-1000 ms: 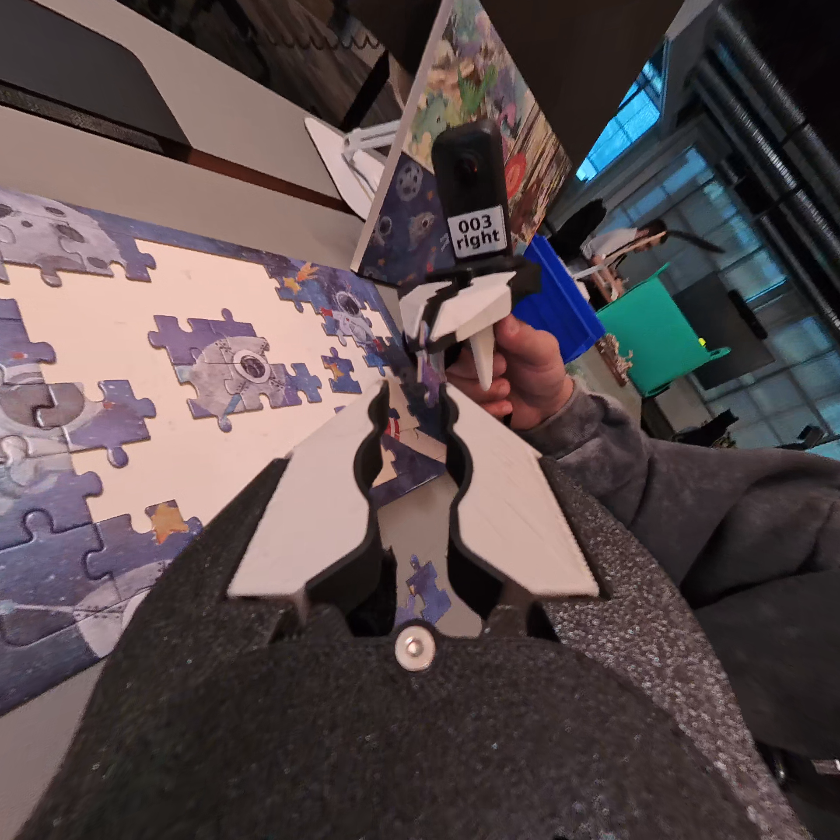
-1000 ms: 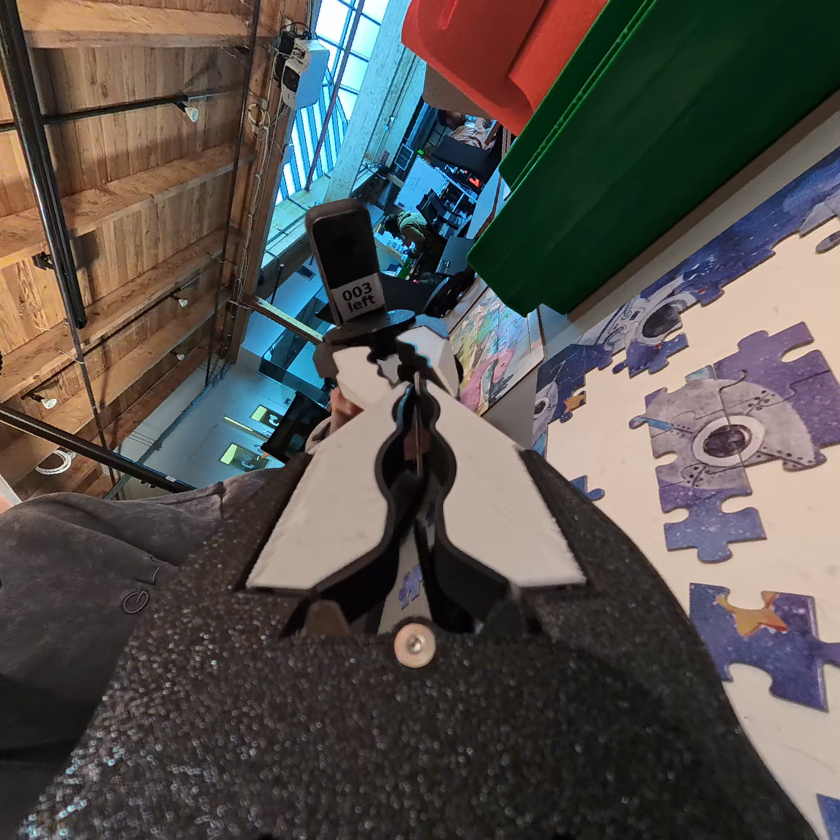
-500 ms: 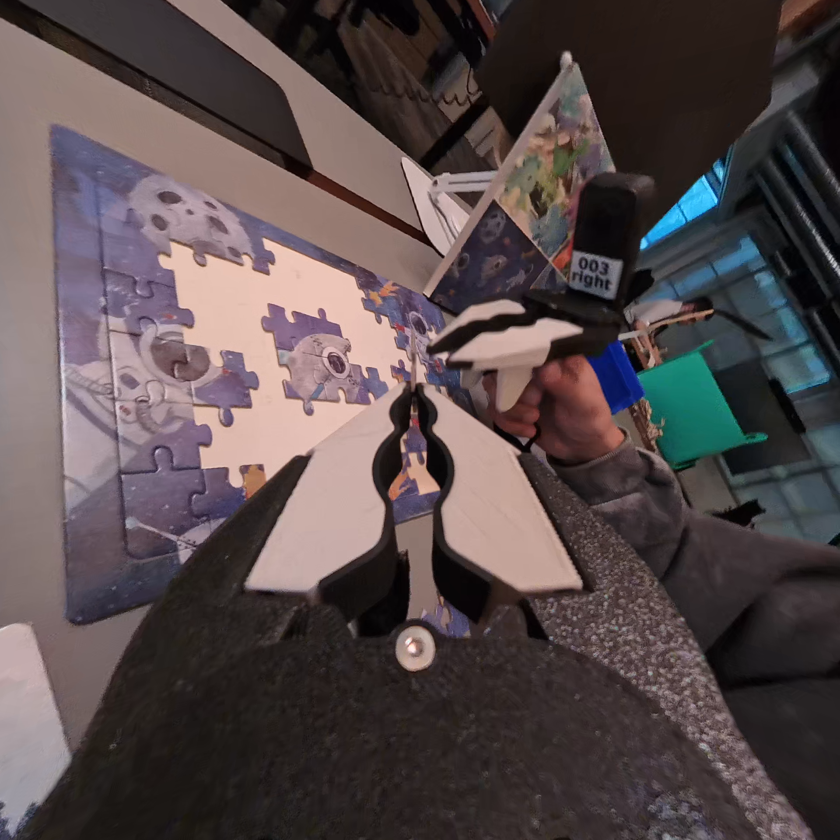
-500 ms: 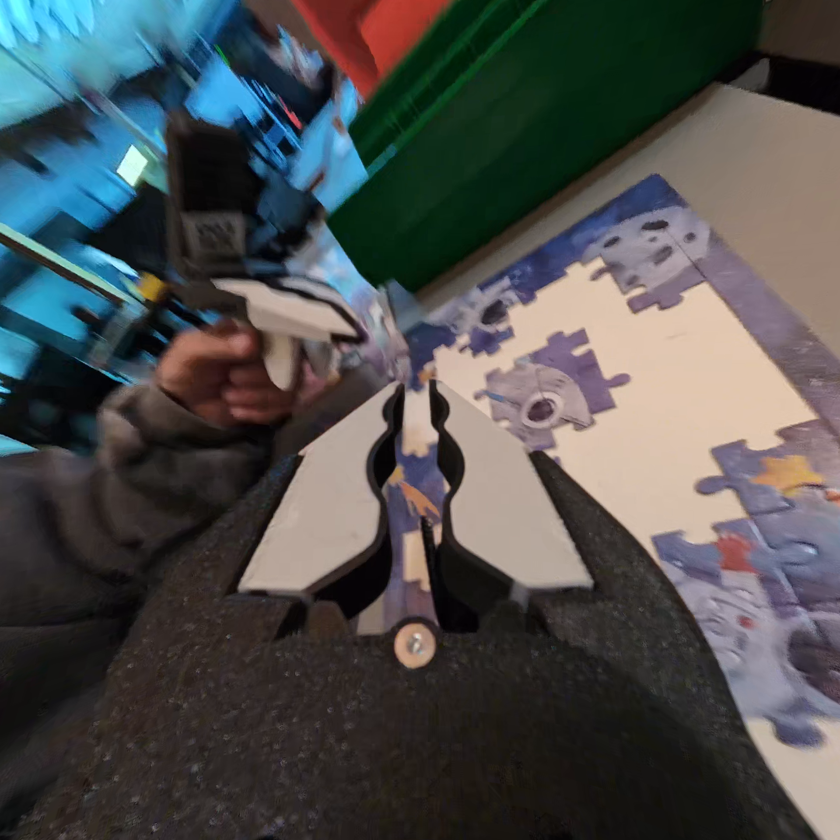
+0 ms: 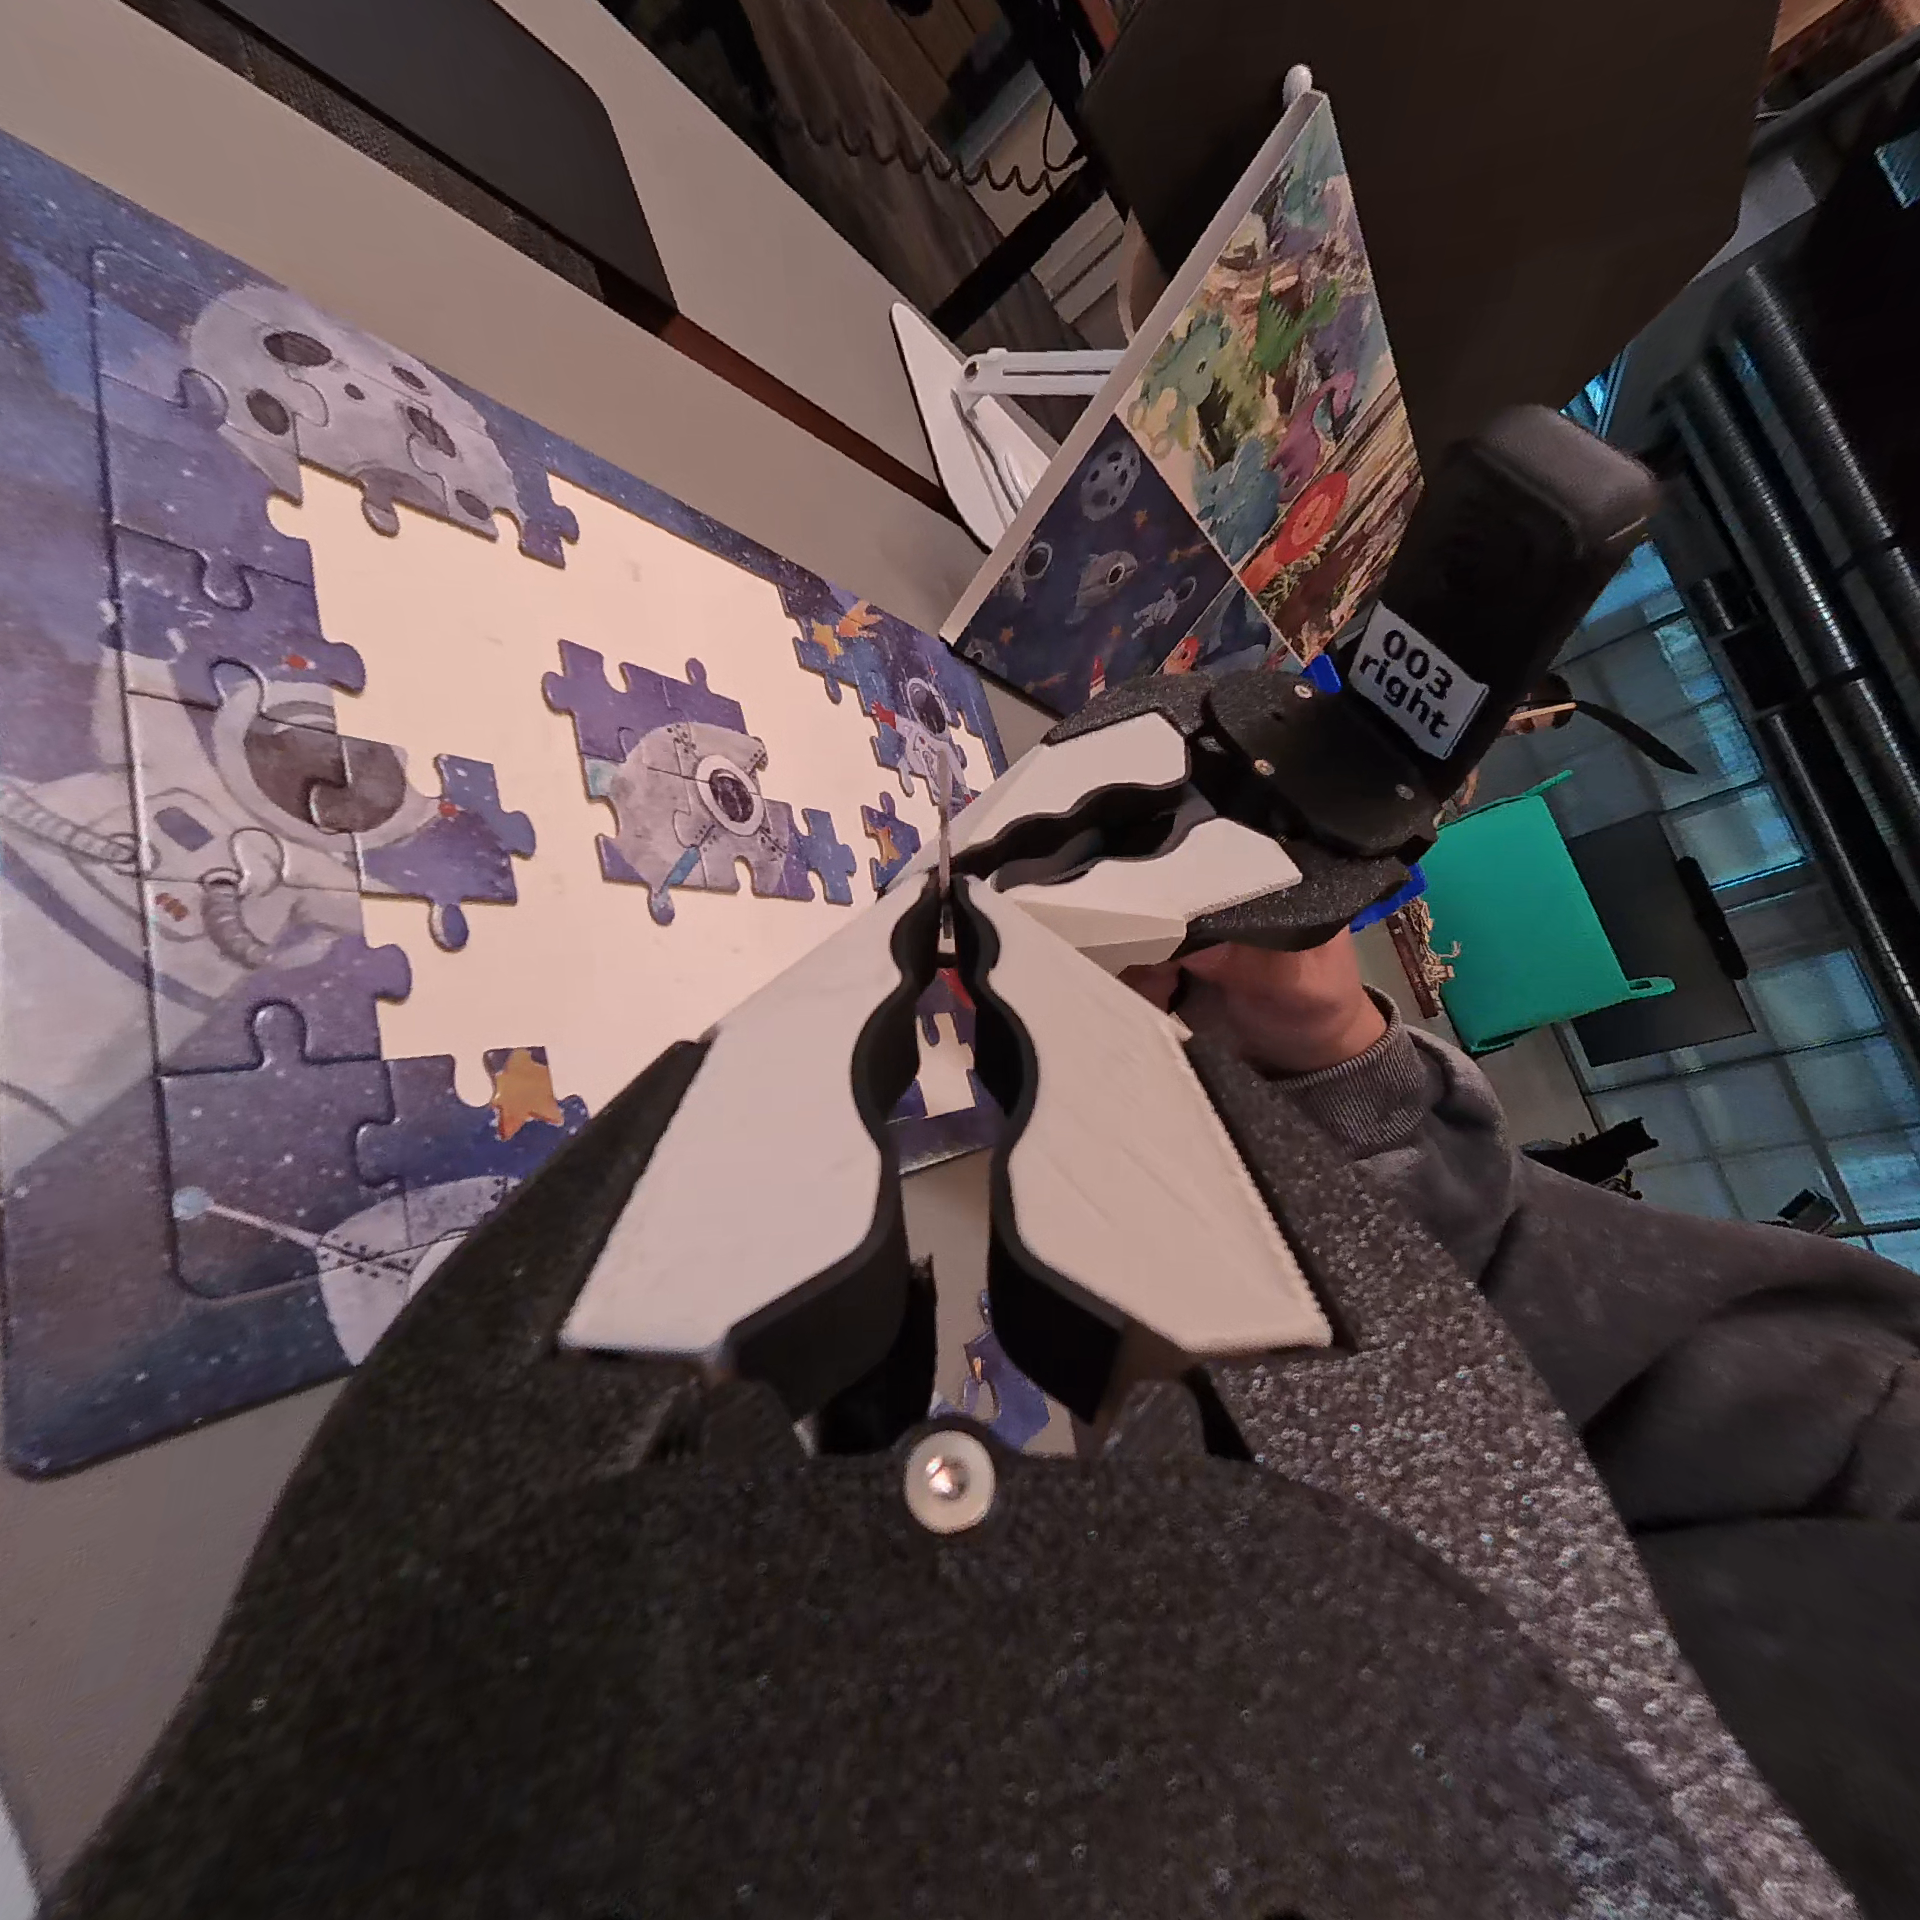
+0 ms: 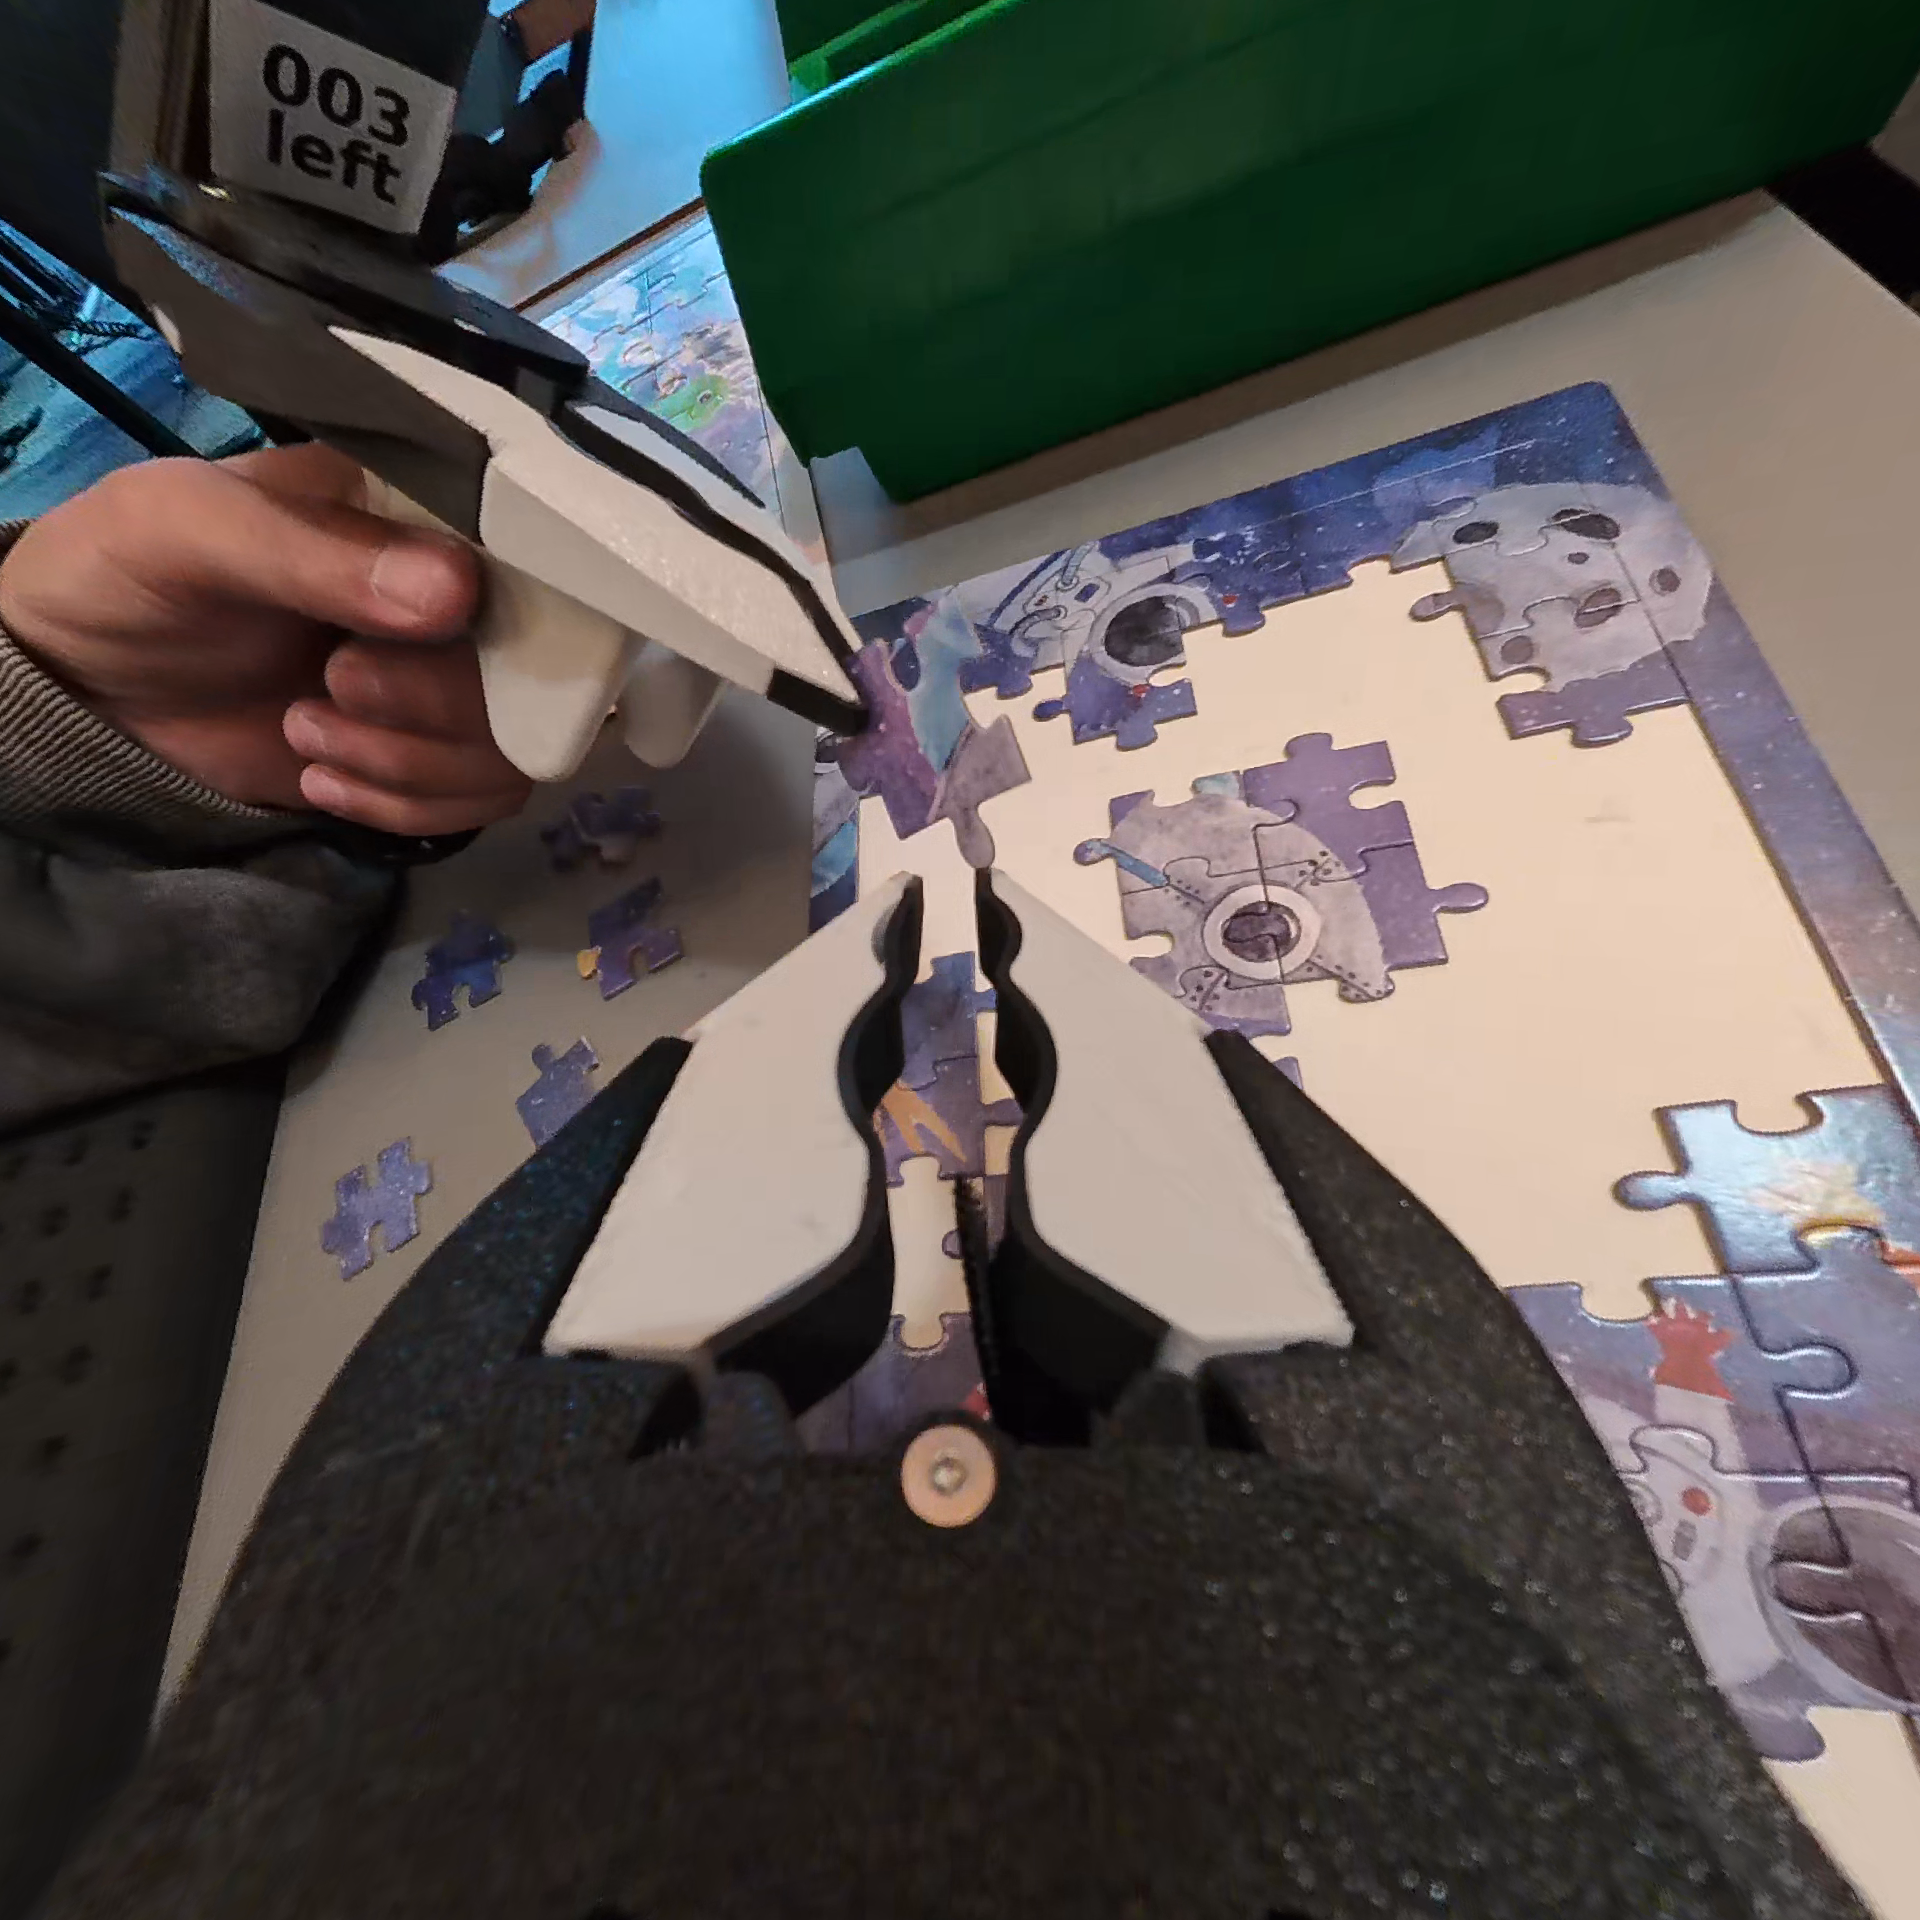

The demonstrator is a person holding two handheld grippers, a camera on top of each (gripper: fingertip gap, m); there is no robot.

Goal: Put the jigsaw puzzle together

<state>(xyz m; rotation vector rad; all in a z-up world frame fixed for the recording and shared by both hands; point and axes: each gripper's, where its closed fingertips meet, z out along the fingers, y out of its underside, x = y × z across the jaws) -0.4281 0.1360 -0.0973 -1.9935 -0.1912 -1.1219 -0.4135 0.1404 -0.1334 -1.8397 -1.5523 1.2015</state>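
The puzzle board (image 5: 468, 644) (image 6: 1558, 831) lies on the table with a blue border partly filled and a cream middle. A joined spaceship cluster (image 5: 707, 800) (image 6: 1268, 904) sits in that middle. My left gripper (image 5: 943, 896) (image 6: 847, 707) is shut on a blue-purple puzzle piece (image 6: 914, 748). The left wrist view shows this piece edge-on (image 5: 943, 852). It hangs above the board's near end. My right gripper (image 6: 945, 883) (image 5: 1013, 842) is slightly open and empty, its tips just short of the held piece.
Several loose pieces (image 6: 457, 966) lie on the table beside the board. A green bin (image 6: 1143, 208) stands behind the board. A picture panel on a white stand (image 5: 1226, 436) rises at the board's far end. A person's hand (image 6: 260, 644) holds the left gripper.
The piece went from the right gripper to the left. The left gripper closed on it, and the right opened and drew back a little. Both views swung down toward the board.
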